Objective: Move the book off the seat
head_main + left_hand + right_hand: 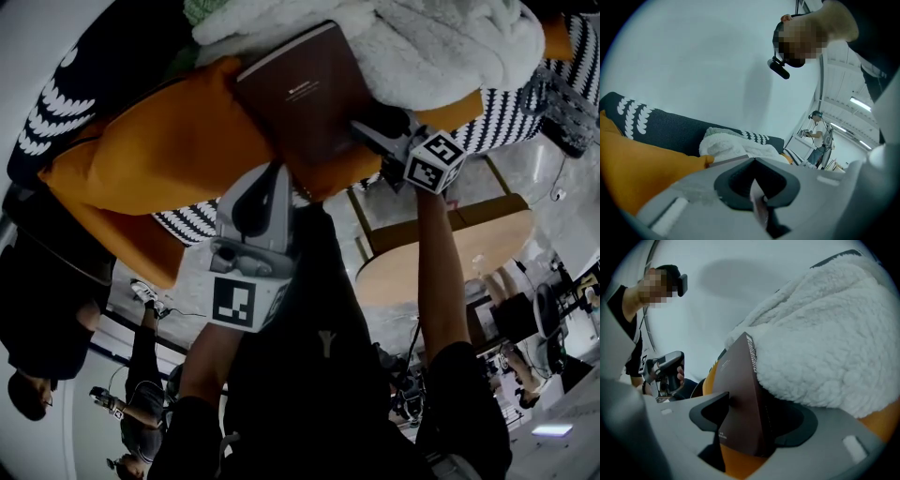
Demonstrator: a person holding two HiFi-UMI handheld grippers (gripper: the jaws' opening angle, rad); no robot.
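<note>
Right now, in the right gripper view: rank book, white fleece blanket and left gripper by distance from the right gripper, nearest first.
1. book, between the right gripper's jaws.
2. white fleece blanket, just beyond, to the right.
3. left gripper, far left.

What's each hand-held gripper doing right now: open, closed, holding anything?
Left hand-held gripper: closed, nothing visibly held.
Right hand-held gripper: open; the book stands between its jaws, not clamped.

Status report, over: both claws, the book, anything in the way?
Left claw shut. Right claw open, book corner between its fingers, not squeezed. Book on orange cushion. White fluffy blanket lies on its far end.
</note>
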